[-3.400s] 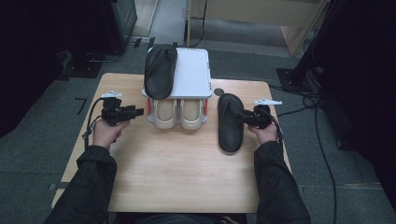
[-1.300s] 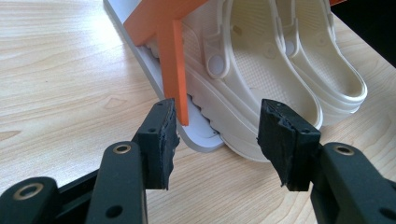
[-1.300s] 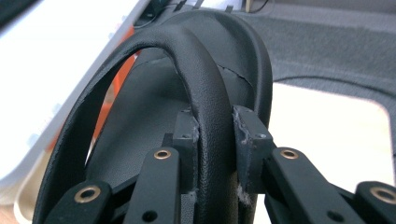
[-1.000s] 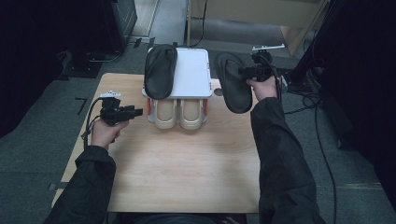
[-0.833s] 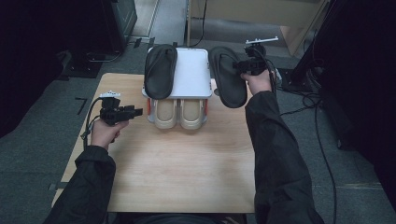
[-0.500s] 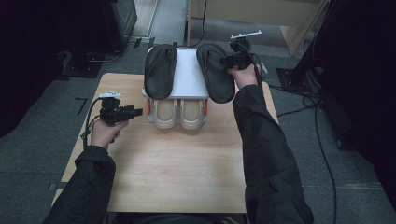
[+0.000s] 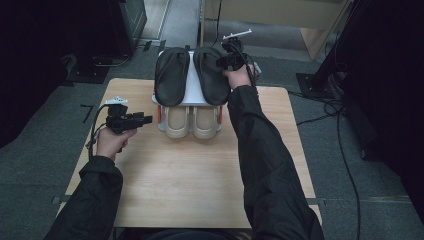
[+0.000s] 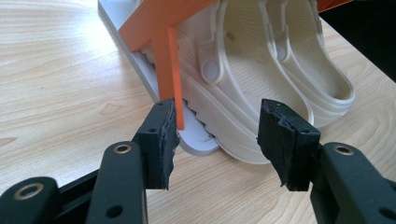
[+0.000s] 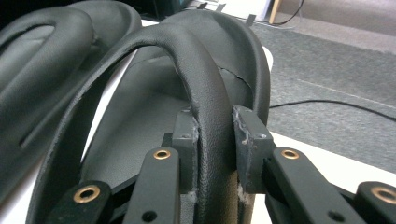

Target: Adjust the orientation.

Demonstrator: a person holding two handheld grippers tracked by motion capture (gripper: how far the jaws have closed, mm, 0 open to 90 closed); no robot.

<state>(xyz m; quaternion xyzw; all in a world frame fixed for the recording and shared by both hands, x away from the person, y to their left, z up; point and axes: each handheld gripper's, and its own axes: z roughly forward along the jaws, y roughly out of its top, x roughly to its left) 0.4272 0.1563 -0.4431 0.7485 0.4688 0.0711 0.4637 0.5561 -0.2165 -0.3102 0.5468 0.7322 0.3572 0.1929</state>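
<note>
Right gripper (image 7: 223,61): you are pinching the black sandal (image 7: 212,75) by its strap, jaws clamped, settling it on the rack's (image 7: 192,86) top shelf beside its mate (image 7: 171,75).
Left gripper (image 7: 146,119): you are holding it over the counter (image 7: 200,170), jaws parted and empty, facing the cream clogs (image 8: 261,79).

Bright tabletop (dim, dark surroundings).

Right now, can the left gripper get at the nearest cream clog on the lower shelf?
Probably yes: the left gripper is open, facing the cream clog, with nothing between them.
</note>
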